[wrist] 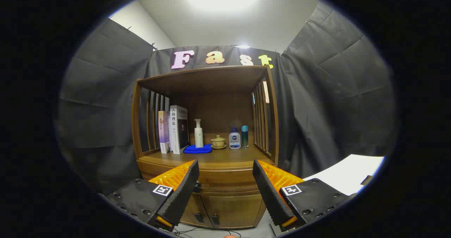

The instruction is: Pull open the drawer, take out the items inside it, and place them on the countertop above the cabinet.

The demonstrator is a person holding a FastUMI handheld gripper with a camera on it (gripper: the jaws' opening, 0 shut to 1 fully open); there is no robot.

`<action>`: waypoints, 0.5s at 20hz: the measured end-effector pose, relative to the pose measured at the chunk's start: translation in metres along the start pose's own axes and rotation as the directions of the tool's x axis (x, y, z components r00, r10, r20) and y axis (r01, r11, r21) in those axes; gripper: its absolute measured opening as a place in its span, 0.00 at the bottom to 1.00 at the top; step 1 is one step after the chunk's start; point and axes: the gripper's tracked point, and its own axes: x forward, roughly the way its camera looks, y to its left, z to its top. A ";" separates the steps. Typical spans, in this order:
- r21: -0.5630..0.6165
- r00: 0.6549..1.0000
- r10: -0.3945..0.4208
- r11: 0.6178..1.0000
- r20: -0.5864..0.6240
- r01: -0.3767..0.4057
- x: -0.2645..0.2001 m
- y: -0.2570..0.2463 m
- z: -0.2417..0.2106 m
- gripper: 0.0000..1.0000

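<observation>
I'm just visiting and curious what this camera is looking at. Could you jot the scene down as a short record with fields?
furniture: wooden cabinet with an open shelf on top
drawer: drawer under the countertop, closed
countertop: countertop holds two books, pump bottle on a blue cloth, lidded cup, two small bottles
gripper: gripper open, fingers spread in front of the drawer, holding nothing
task progress: not begun
</observation>
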 end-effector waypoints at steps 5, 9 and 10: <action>0.002 1.000 0.027 1.000 -0.007 -0.027 -0.002 0.016 -0.007 0.96; 0.013 1.000 0.024 1.000 -0.013 -0.024 0.001 0.021 -0.009 0.96; 0.012 1.000 0.024 1.000 -0.012 -0.024 0.002 0.023 -0.008 0.96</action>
